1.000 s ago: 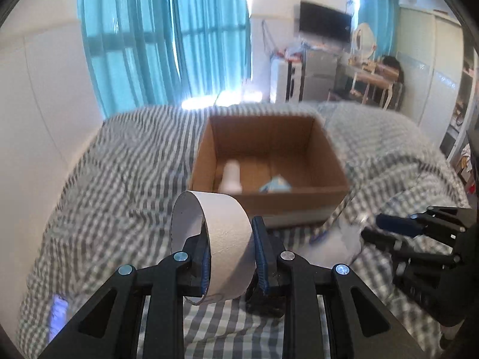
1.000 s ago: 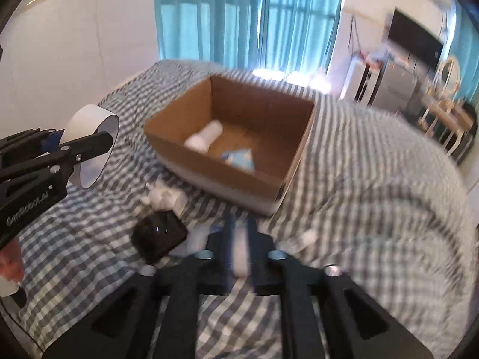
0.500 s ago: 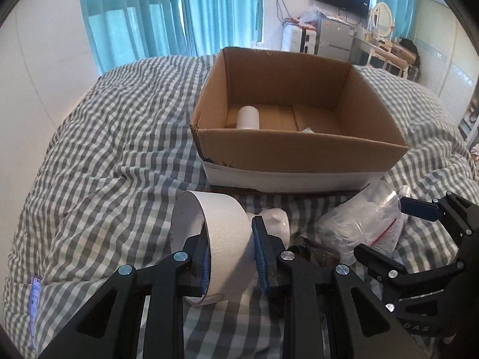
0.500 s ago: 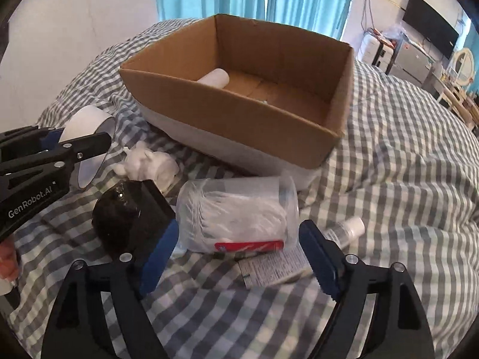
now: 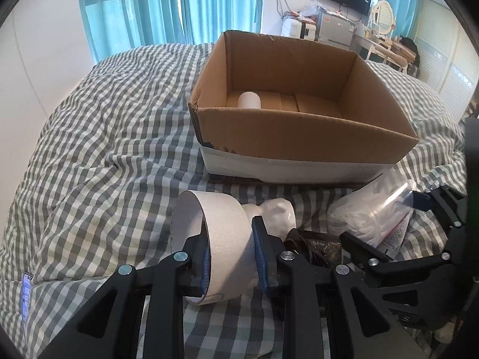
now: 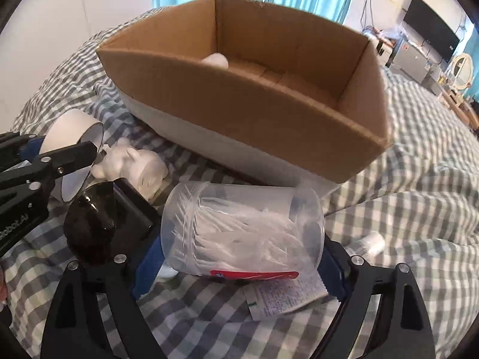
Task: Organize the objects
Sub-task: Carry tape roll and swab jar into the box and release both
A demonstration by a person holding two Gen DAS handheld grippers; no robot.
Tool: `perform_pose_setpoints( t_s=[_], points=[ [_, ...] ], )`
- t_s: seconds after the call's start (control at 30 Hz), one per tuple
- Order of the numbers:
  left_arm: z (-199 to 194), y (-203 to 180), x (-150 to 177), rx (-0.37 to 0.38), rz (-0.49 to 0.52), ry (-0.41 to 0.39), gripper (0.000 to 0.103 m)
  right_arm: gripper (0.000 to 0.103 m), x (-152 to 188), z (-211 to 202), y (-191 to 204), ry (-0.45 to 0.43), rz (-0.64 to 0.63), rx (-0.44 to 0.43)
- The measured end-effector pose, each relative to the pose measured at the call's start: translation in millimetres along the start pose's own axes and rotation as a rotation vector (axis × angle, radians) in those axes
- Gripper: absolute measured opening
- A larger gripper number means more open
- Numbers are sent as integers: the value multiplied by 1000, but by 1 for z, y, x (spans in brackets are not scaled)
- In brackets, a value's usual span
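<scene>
Gripping with our left gripper (image 5: 230, 257), we pinch a white tape roll (image 5: 218, 239) between the blue pads, just in front of the cardboard box (image 5: 299, 137), which sits on the checked bedspread (image 5: 104, 137). Inside the box a white cylinder (image 5: 249, 100) lies near its far-left corner. A white figurine (image 5: 277, 211) rests in front of the box, just beside the roll, with a black object (image 5: 314, 243) next to it.

From the right wrist, our right gripper (image 6: 239, 254) has its fingers spread around a clear plastic container (image 6: 242, 233) of white sticks — each pad sits at one end of it, though we cannot tell whether they press. It lies on its side just in front of the box (image 6: 239, 104), touching the black object (image 6: 95, 227).
</scene>
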State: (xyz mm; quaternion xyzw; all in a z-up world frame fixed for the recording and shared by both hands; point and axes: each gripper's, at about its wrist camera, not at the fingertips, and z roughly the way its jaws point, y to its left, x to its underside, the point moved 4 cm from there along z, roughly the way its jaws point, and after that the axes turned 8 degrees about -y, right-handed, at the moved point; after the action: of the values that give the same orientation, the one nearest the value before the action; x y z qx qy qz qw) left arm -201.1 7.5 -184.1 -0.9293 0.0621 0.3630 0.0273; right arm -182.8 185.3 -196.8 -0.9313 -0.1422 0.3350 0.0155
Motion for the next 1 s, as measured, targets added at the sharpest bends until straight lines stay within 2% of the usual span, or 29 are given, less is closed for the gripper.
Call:
perform_pose_setpoints(
  t_s=[0.27, 0.4, 0.57, 0.7, 1.0],
  points=[
    [-29, -6, -14, 13, 18, -59, 25, 88, -13, -62, -9, -131, 26, 21],
    [-50, -8, -42, 33, 17, -119, 25, 88, -39, -95, -17, -220, 47, 22],
    [-62, -14, -84, 50, 32, -185, 25, 88, -83, -114, -34, -302, 83, 33],
    [-49, -22, -118, 20, 86, -210, 25, 88, -116, -109, -57, -333, 152, 25],
    [18, -30, -159, 118, 110, -173, 25, 88, -168, -33, -89, -273, 216, -24]
  ],
)
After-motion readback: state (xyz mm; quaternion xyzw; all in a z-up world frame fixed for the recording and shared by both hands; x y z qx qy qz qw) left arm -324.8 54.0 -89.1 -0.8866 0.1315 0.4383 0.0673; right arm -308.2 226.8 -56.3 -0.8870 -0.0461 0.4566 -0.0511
